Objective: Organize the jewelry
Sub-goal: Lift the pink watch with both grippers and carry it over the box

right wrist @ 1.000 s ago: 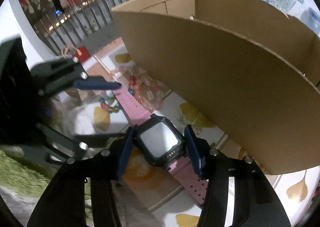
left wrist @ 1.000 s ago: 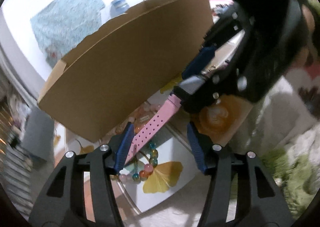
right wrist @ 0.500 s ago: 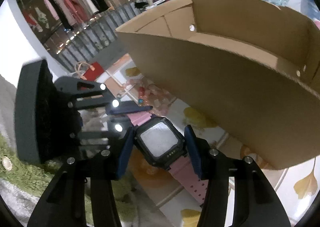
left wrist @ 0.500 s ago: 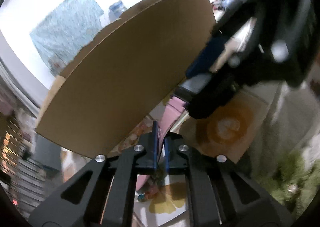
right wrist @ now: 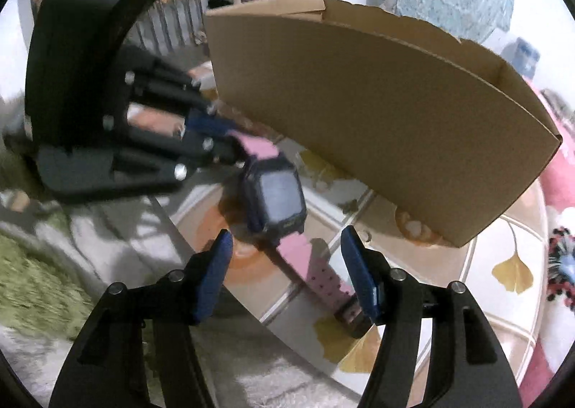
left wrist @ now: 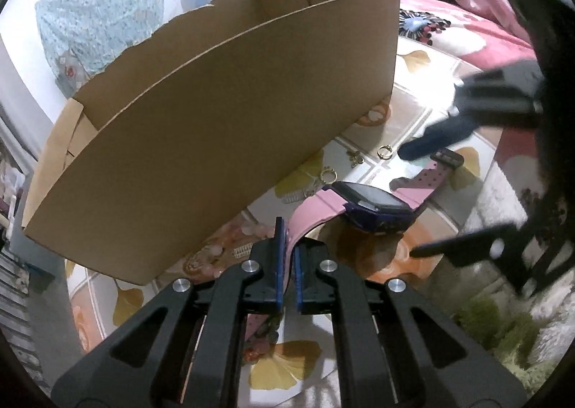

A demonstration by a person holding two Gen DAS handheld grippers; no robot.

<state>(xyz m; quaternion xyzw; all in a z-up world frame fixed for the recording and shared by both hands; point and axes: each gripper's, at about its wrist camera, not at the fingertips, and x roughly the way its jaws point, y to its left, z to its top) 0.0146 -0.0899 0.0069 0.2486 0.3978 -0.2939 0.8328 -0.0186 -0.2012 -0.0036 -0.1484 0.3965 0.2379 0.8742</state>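
A watch (left wrist: pixel 373 199) with a dark square face and a pink strap hangs just over the tabletop. My left gripper (left wrist: pixel 286 228) is shut on one end of the strap, and the right wrist view shows this gripper (right wrist: pixel 219 134) holding the watch (right wrist: pixel 278 196) from the left. My right gripper (right wrist: pixel 286 239) is opening. Its blue pads stand clear of the watch body, with only the loose strap end lying between them. A tall cardboard box (left wrist: pixel 215 120) stands just behind the watch.
Small gold rings (left wrist: pixel 327 175) and earrings (left wrist: pixel 385 151) lie on the leaf-patterned tabletop (left wrist: pixel 413 113) by the box's front wall. Pale beads (left wrist: pixel 215 250) sit near the box corner. A green rug (right wrist: pixel 32 285) lies off the table's edge, and pink bedding (left wrist: pixel 467 27) lies beyond.
My left gripper closed on the pink strap. My right gripper let go of the watch body, spread its jaws and drew back from it.
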